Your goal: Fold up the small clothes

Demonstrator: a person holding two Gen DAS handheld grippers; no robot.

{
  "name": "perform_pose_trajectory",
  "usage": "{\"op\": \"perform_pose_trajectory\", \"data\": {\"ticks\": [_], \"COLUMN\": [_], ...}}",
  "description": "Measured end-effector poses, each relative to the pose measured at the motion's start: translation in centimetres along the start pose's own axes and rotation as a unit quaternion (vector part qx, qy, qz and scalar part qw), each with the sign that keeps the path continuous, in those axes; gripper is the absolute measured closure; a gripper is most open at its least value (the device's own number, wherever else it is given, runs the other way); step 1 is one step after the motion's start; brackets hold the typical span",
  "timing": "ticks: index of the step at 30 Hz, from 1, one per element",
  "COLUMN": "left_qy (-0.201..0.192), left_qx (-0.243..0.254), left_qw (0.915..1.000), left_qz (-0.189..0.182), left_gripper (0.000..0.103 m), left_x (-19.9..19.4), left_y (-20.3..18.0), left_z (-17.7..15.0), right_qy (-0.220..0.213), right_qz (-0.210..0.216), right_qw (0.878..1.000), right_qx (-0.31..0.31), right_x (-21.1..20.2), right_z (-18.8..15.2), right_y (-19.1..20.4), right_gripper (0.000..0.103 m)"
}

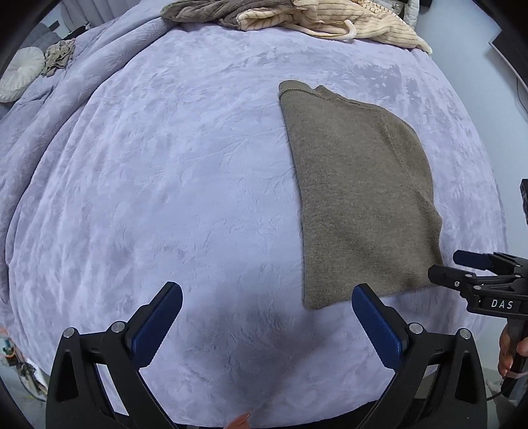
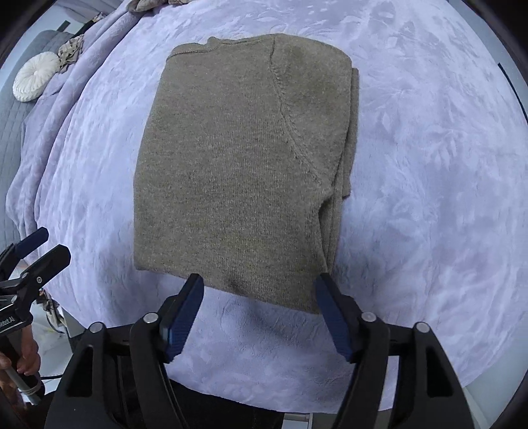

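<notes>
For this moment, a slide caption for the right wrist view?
Open right gripper hovers over folded taupe knit sweater on lavender blanket.

Left gripper (image 1: 267, 297) pointed steeply down, jaws wide, nothing between them; right gripper (image 2: 259, 287) at its 3 o'clock likewise gaped empty.

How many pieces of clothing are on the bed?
3 at least: folded brown sweater near the front edge; cream garment and grey garment piled at the far edge. More may be hidden.
</notes>
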State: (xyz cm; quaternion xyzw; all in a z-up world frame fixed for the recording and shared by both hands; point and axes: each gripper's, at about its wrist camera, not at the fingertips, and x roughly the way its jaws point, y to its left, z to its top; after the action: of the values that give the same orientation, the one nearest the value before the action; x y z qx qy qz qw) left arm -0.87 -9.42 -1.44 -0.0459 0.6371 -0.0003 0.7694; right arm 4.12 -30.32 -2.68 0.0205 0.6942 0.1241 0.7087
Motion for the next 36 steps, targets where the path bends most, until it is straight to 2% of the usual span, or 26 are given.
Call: {"op": "perform_pose_trajectory", "data": {"ticks": [1,3,5,9,12,14,22,30,36], "left_qy": [0.002,0.010,0.019,0.035,0.040,0.047,0.039,0.051,0.067], "left_qx": [0.000,-0.003,-0.002,-0.003,-0.006,-0.002,-0.024,-0.039,-0.023], "left_qw": [1.0000,0.9999,0.9998,0.9994,0.9992,0.9989,0.9990,0.9980,0.9975], "left_qz": [-0.002,-0.007,-0.004,0.001,0.005,-0.006,-0.001,0.003,0.007], "left_gripper": [0.000,0.000,0.000,0.000,0.000,0.000,0.000,0.000,0.000], "left_x": [-0.1,0.1,0.2,0.4,0.4,0.3,-0.2,0.8,2.1], "left_y": [0.1,0.2,0.1,0.2,0.3,0.2,0.5,1.0,0.5], "left_z": [0.0,-0.2,-0.4,-1.0,-1.3,-1.5,-1.6,-2.2,-2.4], "right_qy": [-0.010,-0.021,-0.018,-0.008,0.014,0.028,0.062,0.060,0.049], "right_qz": [0.004,0.014,0.027,0.048,0.039,0.032,0.021,0.028,0.055], "right_qw": [1.000,1.000,0.999,0.999,0.999,0.999,0.998,0.998,0.996], "right_qx": [-0.004,-0.011,-0.011,-0.007,-0.013,-0.015,-0.002,0.007,0.042], "right_x": [-0.4,-0.7,-0.6,-0.2,0.5,0.8,2.2,2.7,2.7], "right_z": [0.1,0.2,0.2,0.2,0.2,0.2,0.9,1.5,0.5], "right_y": [0.1,0.4,0.5,0.6,0.9,0.9,0.0,-0.9,-2.8], "right_gripper": [0.021,0.014,0.000,0.000,0.000,0.000,0.000,0.000,0.000]}}
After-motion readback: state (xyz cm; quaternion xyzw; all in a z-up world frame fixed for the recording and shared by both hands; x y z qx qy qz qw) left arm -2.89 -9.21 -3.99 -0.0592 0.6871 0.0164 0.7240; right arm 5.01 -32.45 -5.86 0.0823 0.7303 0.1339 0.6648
